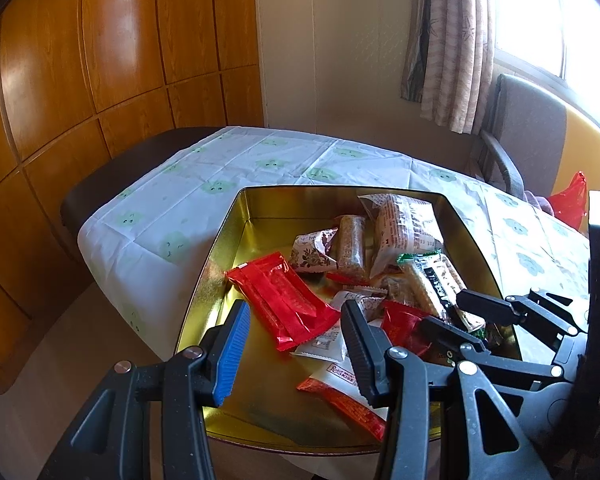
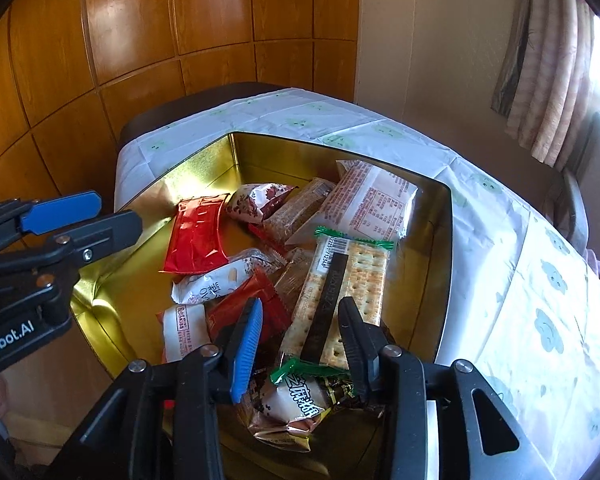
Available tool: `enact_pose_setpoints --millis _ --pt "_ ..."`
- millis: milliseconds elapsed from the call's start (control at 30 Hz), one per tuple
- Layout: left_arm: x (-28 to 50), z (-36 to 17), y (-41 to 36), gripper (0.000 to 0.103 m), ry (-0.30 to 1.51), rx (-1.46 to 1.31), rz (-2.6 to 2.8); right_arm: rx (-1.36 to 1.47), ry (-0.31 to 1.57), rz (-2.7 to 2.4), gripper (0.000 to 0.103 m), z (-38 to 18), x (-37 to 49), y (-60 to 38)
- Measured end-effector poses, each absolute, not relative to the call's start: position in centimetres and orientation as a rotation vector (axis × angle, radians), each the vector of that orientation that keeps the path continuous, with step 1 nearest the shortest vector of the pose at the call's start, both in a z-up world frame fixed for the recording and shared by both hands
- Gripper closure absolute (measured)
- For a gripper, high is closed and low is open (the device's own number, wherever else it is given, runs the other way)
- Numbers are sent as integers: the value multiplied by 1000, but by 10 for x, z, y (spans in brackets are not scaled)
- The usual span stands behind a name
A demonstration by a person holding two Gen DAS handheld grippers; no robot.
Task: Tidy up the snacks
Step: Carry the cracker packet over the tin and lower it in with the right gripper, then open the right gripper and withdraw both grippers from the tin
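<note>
Stood against a wall of glossy orange-brown wood panelling (image 1: 100,60) — a dark table (image 1: 112,184) under a white tablecloth (image 1: 228,168) printed with pale green smiling clouds. Hung at the bright window (image 1: 548,16) on the right — a beige patterned curtain (image 1: 452,40). Sat below that window, close to the table's far right edge, a grey chair (image 1: 528,128) with a dark armrest. Lay beside the chair, just past the cloth, a crumpled red plastic bag (image 1: 570,200). Rose plain and cream-coloured behind the table, the rest of the wall (image 1: 332,40).
</note>
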State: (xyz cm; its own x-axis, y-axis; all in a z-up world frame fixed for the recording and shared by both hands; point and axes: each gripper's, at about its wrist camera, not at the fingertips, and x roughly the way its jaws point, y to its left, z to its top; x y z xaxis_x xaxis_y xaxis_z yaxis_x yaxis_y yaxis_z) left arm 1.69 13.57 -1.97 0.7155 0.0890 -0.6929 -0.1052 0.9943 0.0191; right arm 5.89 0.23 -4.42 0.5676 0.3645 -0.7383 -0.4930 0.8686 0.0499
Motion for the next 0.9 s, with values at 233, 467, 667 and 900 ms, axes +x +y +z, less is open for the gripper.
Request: enact_pose_setpoints --millis 233,467,667,900 --pt "10 -16 128 55 750 -11 105 -56 781 467 39 -27 45 -18" --pt "0 -10 119 51 721 -4 115 -20 700 319 23 -11 10 -42" --pt "-11 -4 108 43 689 9 103 6 700 233 18 -15 -7 -60" --pt "-16 -1 98 39 680 45 132 10 705 196 16 -19 -16 -68"
